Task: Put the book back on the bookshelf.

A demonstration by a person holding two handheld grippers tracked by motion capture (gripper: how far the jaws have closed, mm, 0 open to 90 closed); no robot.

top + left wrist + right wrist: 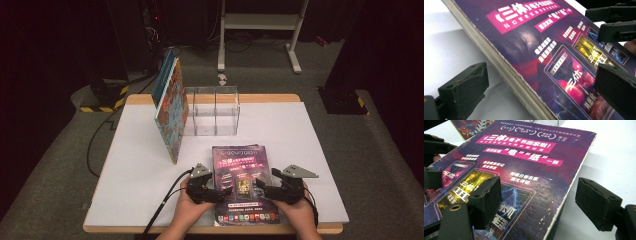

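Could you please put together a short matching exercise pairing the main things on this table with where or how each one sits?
Things:
1. purple book
2. colourful book
3. clear acrylic organizer
4. left gripper

Places or states:
A. standing on edge, leaning against the clear box
B. empty, at the table's far side
C. lying flat at the near edge
D. open, jaws either side of a book's edge

Pairs: 1-C, 2-A, 3-B, 4-D

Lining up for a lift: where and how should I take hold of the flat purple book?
Grip the purple book by its two long edges, left gripper from its left, right gripper from its right. It lies flat, and each gripper's open jaws straddle an exposed edge.
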